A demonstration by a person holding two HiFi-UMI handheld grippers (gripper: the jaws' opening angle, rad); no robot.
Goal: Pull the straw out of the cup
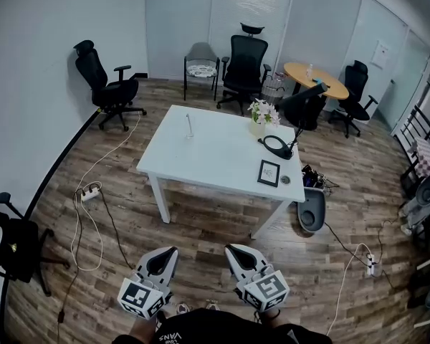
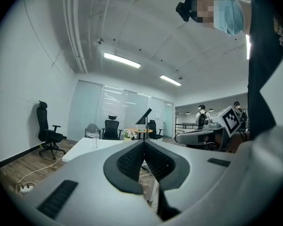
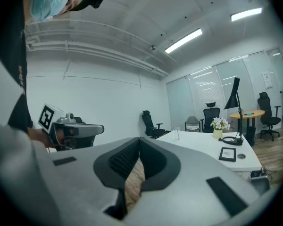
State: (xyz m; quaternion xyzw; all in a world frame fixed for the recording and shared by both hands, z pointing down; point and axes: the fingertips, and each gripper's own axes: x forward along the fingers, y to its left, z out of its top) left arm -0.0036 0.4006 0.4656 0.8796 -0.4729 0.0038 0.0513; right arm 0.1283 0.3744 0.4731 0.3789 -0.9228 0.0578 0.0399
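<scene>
White desk [image 1: 222, 156] stands mid-room. Clear cup [image 1: 189, 132] sits upright near the desk's far-left corner, w/ the straw [image 1: 188, 120] still standing in it. The straw is not yet extracted.

Left tool [image 1: 163, 256]: jaws pressed together, nothing between them. It is held low, close to the person's body, over the wood floor [image 1: 201, 221].
Right tool [image 1: 238, 254]: jaws likewise together at the tips, nothing between them, just beside the left tool.

Both tools are well apart from the desk, and neither touches cup or straw.

Status: task at start, no step done.
Remaining (est.):
1. Approach the desk.
2. Spread one tool and steady the cup.
3. Pinch the straw w/ the other tool.
4. Lift until it is clear of the rim.

Note: the cup is small in all views, so the straw shows only as a thin upright line.
</scene>
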